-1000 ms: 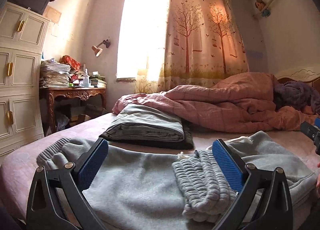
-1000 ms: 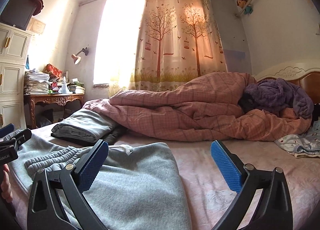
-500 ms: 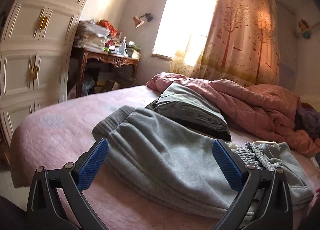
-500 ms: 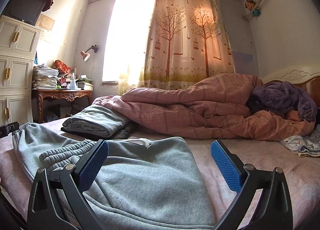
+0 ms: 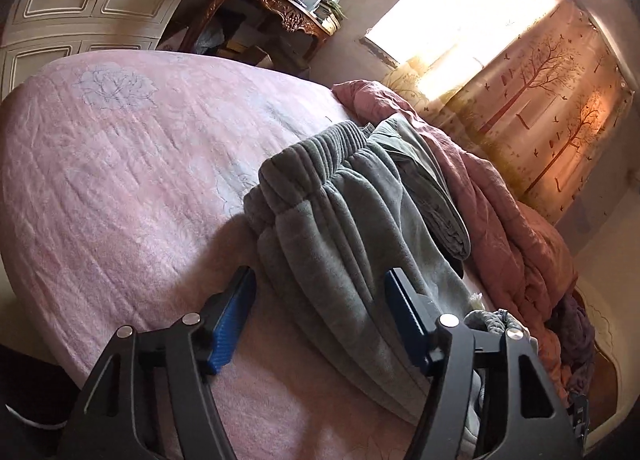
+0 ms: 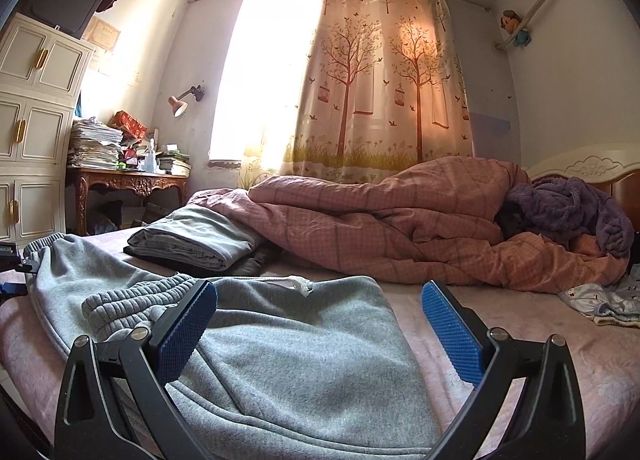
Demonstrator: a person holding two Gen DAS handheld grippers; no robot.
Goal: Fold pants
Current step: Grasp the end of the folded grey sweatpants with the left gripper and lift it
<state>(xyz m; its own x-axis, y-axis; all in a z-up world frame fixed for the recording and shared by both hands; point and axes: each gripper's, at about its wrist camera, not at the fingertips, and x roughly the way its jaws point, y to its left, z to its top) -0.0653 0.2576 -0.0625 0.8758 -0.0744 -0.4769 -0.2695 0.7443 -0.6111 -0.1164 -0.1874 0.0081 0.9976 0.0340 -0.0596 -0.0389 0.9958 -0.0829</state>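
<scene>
Grey sweatpants [image 5: 340, 219] lie partly folded on the pink bed sheet [image 5: 120, 159], with a ribbed band [image 5: 320, 151] at their far end. My left gripper [image 5: 320, 300] is rolled sideways and tilted down at the pants' near folded edge. Its jaws are closing with the layered cloth between them, and the pads do not visibly press on it. In the right wrist view the pants [image 6: 300, 360] spread under my right gripper [image 6: 318, 320], which stands open just above the cloth, beside the ribbed cuffs [image 6: 132, 304]. The left gripper's body [image 6: 8, 260] shows at the far left edge.
A stack of folded grey-green clothes [image 6: 196, 240] lies behind the pants. A bunched pink quilt [image 6: 400, 227] and a purple blanket [image 6: 572, 207] fill the back of the bed. A cluttered wooden desk [image 6: 124, 179] and a white cabinet [image 6: 32, 119] stand at the left.
My left gripper has swung to the pants' left end, rolled, dipped toward the bed, and its jaws have narrowed around the folded edge. The right gripper has crept slightly forward and stayed open.
</scene>
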